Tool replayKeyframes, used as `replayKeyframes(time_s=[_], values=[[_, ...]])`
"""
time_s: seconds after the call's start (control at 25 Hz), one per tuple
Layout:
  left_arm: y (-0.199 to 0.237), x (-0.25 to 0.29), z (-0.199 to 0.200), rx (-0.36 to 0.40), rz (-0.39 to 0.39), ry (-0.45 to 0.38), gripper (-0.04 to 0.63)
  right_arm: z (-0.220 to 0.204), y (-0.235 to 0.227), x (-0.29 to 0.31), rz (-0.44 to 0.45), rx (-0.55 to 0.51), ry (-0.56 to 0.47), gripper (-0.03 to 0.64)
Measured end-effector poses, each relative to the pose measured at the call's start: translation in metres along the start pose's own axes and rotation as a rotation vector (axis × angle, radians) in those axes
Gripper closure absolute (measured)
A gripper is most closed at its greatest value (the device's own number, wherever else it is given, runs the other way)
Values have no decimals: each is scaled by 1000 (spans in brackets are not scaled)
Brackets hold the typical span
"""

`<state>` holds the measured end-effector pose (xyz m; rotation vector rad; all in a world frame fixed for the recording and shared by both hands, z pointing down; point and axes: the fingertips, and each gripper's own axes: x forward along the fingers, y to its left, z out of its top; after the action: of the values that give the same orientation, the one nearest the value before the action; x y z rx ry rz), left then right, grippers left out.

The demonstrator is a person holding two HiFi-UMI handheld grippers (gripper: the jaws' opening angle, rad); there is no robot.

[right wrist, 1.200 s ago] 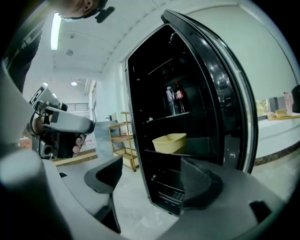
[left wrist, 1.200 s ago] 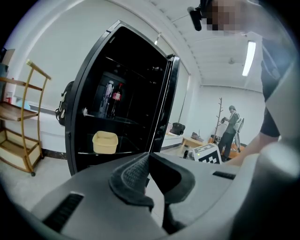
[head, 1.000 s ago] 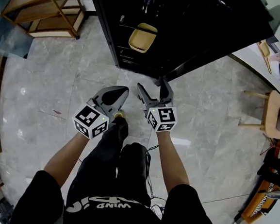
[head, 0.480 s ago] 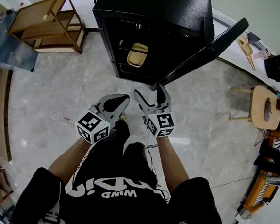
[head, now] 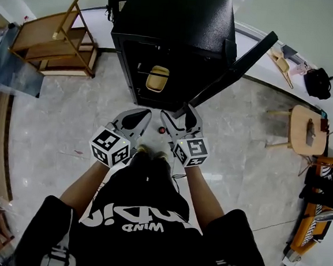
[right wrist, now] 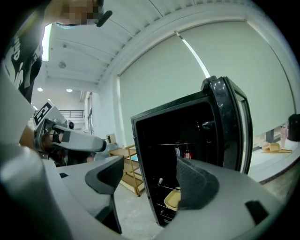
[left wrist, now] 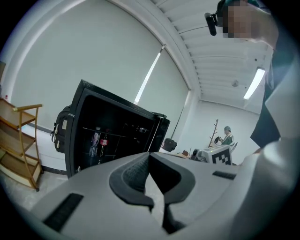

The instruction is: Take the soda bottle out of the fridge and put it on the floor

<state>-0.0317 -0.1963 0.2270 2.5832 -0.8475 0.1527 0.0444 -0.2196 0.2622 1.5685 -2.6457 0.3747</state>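
**Both grippers held before the open fridge**

Head view: the black fridge [head: 176, 20] stood at top centre. Its door [head: 237, 61] was swung open toward the upper right, and a yellow tray [head: 158, 78] lay inside. The left gripper [head: 140, 114] and right gripper [head: 178, 114] hung mid-frame over the floor [head: 70, 109].

Left gripper view: the jaws were pressed together, gripping nothing. The soda bottle [left wrist: 104, 143] stood inside the fridge, left of centre.

Right gripper view: the jaws were spread with nothing between them. The soda bottle stood on an upper shelf, right of centre.
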Motion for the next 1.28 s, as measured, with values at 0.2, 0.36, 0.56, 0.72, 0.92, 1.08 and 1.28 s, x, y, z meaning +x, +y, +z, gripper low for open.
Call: replayKeyframes(time_s=[0.2,0.36,0.56,0.72,0.92,1.08,1.28], values=[[-10,5,13,6,23,-10,591,21,0,-16,3,-37,2,369],[-20,13,14,6,26,-24,591,30,-3,-32,-2,-64,-12,575],[-31,18,13,19,16,-30,591,35,-13,-50,-38,-70,-2,594],[-32,13,18,43,33,-35,591,42,-16,-70,-49,-88,26,594],[-25,-4,21,76,84,-41,591,54,-25,-98,-84,-93,4,594],[-19,-22,22,87,136,-51,591,65,-25,-123,-87,-101,-49,594],[-14,-39,22,96,176,-59,591,68,-29,-140,-162,-93,-52,594]])
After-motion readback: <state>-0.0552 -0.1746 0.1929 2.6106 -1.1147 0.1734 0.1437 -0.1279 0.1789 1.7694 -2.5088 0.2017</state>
